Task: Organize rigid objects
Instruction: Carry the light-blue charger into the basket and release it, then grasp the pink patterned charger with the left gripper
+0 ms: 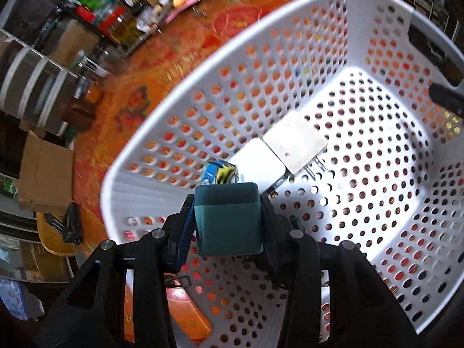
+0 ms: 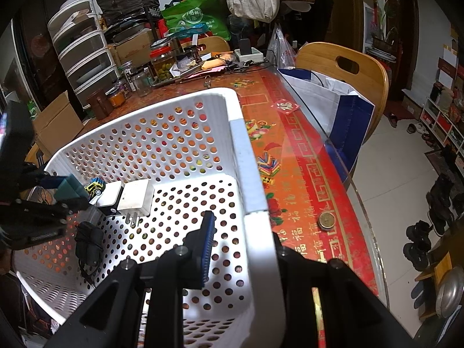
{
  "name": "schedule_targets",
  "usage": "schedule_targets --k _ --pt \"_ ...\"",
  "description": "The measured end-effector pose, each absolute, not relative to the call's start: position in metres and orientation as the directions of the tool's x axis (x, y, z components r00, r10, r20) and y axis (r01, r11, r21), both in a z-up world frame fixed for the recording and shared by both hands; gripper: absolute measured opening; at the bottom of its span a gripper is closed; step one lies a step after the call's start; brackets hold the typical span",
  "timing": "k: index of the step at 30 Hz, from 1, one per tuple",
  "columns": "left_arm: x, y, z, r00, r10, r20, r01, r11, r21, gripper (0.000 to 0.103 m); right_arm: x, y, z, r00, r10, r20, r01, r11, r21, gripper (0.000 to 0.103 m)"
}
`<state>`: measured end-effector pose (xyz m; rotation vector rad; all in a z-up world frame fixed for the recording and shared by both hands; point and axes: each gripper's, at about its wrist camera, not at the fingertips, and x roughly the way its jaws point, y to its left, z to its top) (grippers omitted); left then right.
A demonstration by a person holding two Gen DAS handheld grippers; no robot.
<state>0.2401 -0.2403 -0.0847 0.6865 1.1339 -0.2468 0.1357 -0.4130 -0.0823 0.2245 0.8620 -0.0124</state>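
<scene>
A: Left wrist view first. Left claw [image 1: 229,220] is clamped on a teal box [image 1: 227,217], one finger on each side, held over the white basket [image 1: 290,8]. I'd call this the drop-off step.

B: What's already in there?

A: Two white chargers [image 1: 295,142] touching each other on the basket floor, prongs showing on the bigger one, and a toy car [image 1: 221,172] just beyond the box, near the basket wall.

B: So next move?

A: My guess: lower the box to bare floor beside the chargers, then open. Needs care not to land it on the car or the prongs.

B: Right wrist view?

A: Right claw [image 2: 240,249] straddles the basket rim [image 2: 261,255]; blue-padded finger [image 2: 206,249] inside, other finger outside on the counter [image 2: 304,174] side. Looks like it's gripping the rim to steady the basket, but contact is hidden, so can't tell if it's truly closed on it.

B: Anything here the left cam misses?

A: Yes. A black adapter w/ cord [image 2: 88,246] lies on the basket floor under the left claw; can't make it out from the left view. Also shows the box well above the floor, and a coin-like disc [image 2: 326,219] on the counter outside. Left view alone shows the grip on the box clearly.
</scene>
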Motion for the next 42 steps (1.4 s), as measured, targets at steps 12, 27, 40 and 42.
schedule_targets --k 12,27,40,42 --pt "0.236 -0.216 -0.061 0.452 0.056 -0.890 0.505 0.806 0.307 0.074 0.136 -0.412 -0.082 0.653 0.080 -0.753 0.101 0.976 0.191 0.024" --pt "0.251 0.022 -0.103 0.488 -0.048 -0.871 0.074 0.997 -0.014 0.102 0.136 -0.411 -0.083 0.649 0.078 -0.757 0.099 0.978 0.186 0.024" --pt "0.313 0.004 -0.160 0.475 -0.035 -0.880 0.005 0.999 -0.037 0.090 0.137 -0.411 -0.083 0.636 0.064 -0.769 0.115 0.977 0.177 0.024" --pt "0.316 0.000 -0.162 0.488 -0.021 -0.873 0.000 1.000 -0.025 0.081 0.137 -0.411 -0.083 0.636 0.064 -0.769 0.115 0.978 0.177 0.024"
